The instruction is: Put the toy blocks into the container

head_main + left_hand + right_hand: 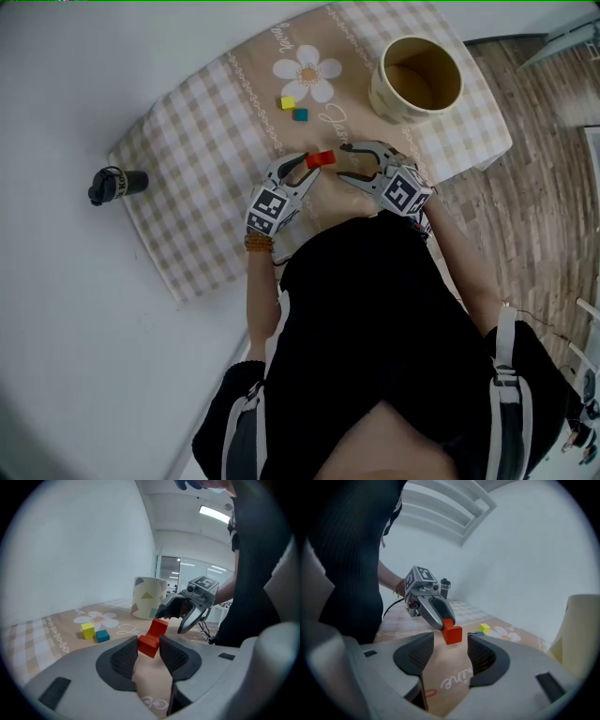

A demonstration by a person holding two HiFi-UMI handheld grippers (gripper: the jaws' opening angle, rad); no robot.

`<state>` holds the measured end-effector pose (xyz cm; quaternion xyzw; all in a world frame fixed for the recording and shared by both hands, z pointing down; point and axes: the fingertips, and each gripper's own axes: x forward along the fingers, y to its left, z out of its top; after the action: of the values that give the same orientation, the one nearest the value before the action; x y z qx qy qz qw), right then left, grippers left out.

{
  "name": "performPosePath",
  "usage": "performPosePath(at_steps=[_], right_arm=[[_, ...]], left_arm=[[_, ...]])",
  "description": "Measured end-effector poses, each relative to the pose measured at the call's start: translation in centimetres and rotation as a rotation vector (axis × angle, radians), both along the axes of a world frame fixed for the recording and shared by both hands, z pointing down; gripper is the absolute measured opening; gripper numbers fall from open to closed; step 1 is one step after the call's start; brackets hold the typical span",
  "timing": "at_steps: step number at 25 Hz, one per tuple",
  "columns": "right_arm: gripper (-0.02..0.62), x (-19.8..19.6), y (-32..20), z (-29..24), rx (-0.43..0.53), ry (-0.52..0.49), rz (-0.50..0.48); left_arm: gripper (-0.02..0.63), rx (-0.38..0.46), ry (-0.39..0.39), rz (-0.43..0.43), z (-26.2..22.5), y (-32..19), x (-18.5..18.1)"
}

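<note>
A: Since the left tool [149,646] clamps the red block [157,627], why does the right tool [450,643] gape empty opposite?

B: Probably one tool carries it; the container [419,79] stands ahead of the left tool.

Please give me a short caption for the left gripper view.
Left gripper holds a red block opposite the open right gripper; container behind.

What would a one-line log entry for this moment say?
left tool: shut on red block | right tool: open, facing it | yellow block, teal block: on cloth | container: upright
</note>
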<state>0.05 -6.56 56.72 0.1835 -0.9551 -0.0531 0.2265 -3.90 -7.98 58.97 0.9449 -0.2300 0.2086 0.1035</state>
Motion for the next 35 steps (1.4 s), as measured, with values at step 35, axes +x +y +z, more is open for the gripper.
performPosePath(at_steps=[35], right_arm=[[0.143,11.8,-4.6,-17.2,0.273,-0.022,0.187]], left_arm=[[0.153,0.151,0.184,-0.208,-0.7,-2.8,2.4]])
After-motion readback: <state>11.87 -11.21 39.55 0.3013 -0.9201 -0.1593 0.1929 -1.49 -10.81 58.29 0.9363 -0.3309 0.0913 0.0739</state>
